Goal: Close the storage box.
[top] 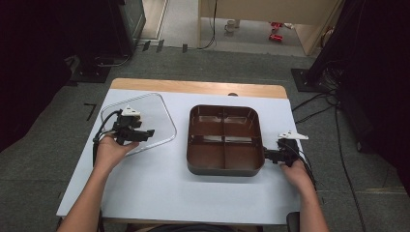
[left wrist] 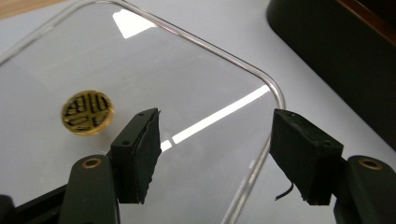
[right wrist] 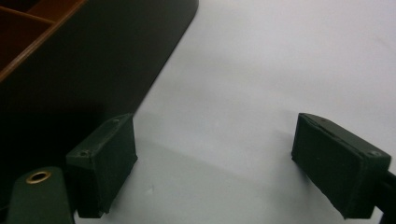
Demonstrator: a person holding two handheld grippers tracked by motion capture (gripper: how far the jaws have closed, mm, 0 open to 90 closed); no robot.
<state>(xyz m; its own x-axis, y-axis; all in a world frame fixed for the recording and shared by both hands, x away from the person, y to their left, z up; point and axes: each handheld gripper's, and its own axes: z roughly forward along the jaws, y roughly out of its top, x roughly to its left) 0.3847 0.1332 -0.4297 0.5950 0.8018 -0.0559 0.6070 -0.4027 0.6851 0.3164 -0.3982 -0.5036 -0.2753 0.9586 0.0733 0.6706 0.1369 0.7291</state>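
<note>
A brown tray (top: 225, 167) with four compartments sits at the table's middle right. A clear plastic lid (top: 157, 113) lies flat to its left, bearing a round gold sticker (left wrist: 87, 112). My left gripper (top: 145, 134) hovers open over the lid's near right part; in the left gripper view its jaws straddle the lid's rim (left wrist: 273, 88) near a rounded corner. My right gripper (top: 269, 155) stands open just beside the tray's right wall (right wrist: 93, 56), low over the table, with nothing between its jaws.
The white table (top: 159, 188) has a wooden strip (top: 198, 87) along its far edge. Beyond it lie grey floor, cables (top: 314, 108) and dark equipment stands at both sides.
</note>
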